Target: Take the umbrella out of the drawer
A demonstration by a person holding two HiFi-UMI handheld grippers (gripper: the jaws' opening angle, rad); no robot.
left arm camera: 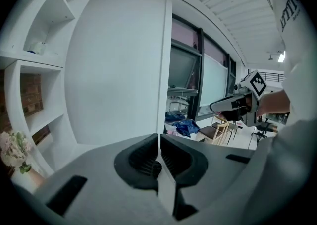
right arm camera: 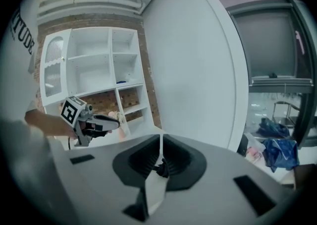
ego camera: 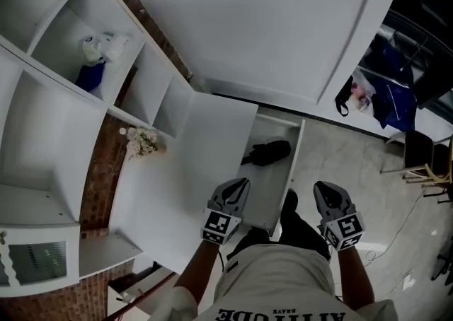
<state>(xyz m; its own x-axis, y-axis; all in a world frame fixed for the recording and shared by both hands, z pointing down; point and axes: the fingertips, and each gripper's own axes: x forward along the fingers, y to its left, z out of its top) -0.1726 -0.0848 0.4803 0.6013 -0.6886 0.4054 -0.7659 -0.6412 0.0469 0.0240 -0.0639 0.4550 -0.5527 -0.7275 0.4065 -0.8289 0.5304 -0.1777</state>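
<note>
A tall white curved wall panel (ego camera: 269, 22) fills the far side. To its left stands a white shelf unit (ego camera: 42, 136), with a blue thing and some pale things in one of its open compartments. Below the shelves runs a white tabletop (ego camera: 177, 178), and a small bunch of pale flowers (ego camera: 144, 141) stands at its back edge by the brick wall.

At the tabletop's right side a narrow white drawer (ego camera: 267, 178) is pulled out towards the person. The umbrella (ego camera: 265, 151), black and folded, lies across the far part of the drawer, resting on its bottom.

The person holds both grippers low in front of the body, nearer than the umbrella and pointing towards it. The left gripper (ego camera: 241, 184) hangs over the near part of the drawer, close to the umbrella but clear of it. Its own view shows its jaws pressed together with nothing between them. The right gripper (ego camera: 324, 189) is out past the drawer's right wall, above the pale floor and farther from the umbrella. Its jaws are also together and empty.

Off to the right, blue cloth (ego camera: 393, 100) and a wooden chair (ego camera: 425, 164) stand well apart from the drawer.
</note>
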